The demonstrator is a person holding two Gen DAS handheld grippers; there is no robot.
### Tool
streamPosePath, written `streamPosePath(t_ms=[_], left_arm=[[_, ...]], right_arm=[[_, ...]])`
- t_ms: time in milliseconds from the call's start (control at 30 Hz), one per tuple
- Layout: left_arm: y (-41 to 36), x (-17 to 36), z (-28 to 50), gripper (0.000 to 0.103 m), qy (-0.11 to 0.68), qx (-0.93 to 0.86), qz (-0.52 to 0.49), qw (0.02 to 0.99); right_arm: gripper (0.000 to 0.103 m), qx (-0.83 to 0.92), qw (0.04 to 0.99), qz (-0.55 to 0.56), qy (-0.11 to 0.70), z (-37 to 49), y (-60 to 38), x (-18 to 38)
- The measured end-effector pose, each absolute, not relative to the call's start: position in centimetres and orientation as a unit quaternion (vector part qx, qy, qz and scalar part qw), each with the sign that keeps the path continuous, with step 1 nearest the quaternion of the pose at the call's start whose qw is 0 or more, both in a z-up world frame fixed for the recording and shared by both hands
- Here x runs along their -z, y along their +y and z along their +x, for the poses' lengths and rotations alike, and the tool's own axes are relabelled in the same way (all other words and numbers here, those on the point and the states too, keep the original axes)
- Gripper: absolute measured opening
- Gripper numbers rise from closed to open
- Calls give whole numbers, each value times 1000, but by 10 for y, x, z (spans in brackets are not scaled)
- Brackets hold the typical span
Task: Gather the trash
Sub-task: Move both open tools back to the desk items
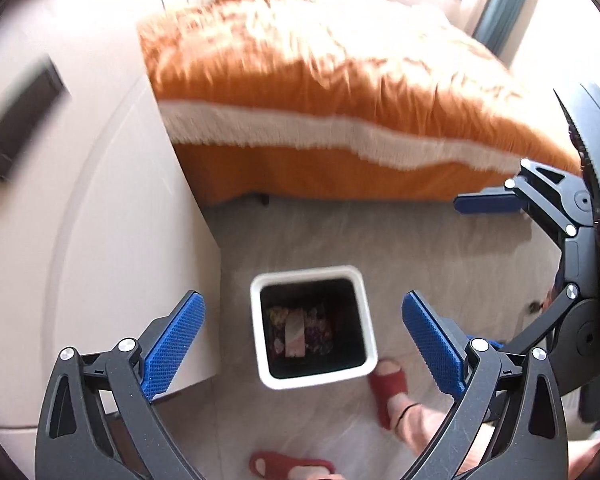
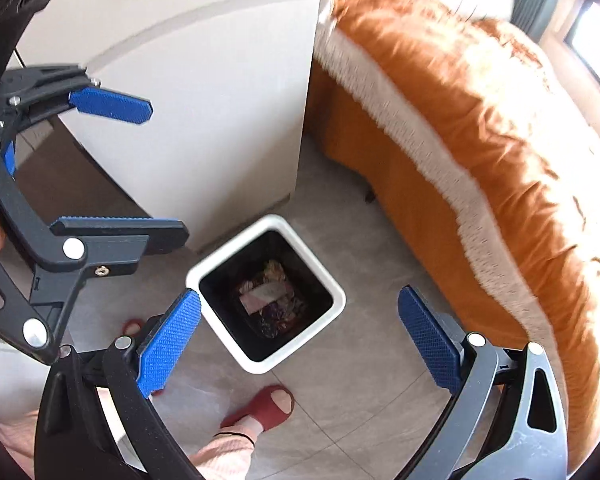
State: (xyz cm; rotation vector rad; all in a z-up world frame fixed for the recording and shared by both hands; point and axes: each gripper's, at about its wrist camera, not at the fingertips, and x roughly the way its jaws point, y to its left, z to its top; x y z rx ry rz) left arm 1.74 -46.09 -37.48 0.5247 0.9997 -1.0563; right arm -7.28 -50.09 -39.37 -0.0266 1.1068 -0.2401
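Two grippers, left gripper (image 1: 303, 338) and right gripper (image 2: 300, 330), hang with jaws wide and empty above the white bin (image 1: 315, 325), low in frame, where crumpled wrappers (image 1: 300, 332) lie, seemingly dropped.

The bin (image 1: 314, 326) looks like smooth plastic, glossy white at the rim and black inside, with crumpled printed wrappers (image 1: 300, 330), perhaps foil or paper, at the bottom. The bedspread (image 1: 320, 80) is orange cloth with a slight sheen and a pale fringe. The floor (image 2: 360, 392) is matt grey tile. The gripper pads (image 1: 172, 346) are knurled blue plastic on matt black arms with shiny metal rivets. The slippers (image 2: 268, 406) look like soft red cloth.
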Motion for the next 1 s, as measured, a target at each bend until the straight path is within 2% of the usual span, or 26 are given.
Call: streamPosePath(t_ms=[233,467,767,1000], left_arm=[[-429,261,9,98,403,473,183,762],[-364,183,26,98,356,384,153,838],[-221,114,79,98,324,265,90,904],[-112,80,112,98,300,177,78,934]], right_arm=[[98,144,882,2,449,-78,-480,281],[98,115,910,-7,398,-47,-436,212],[98,28,941,-26,336,37,-322,154],[98,-34,951,-50,304,96,-216,131]])
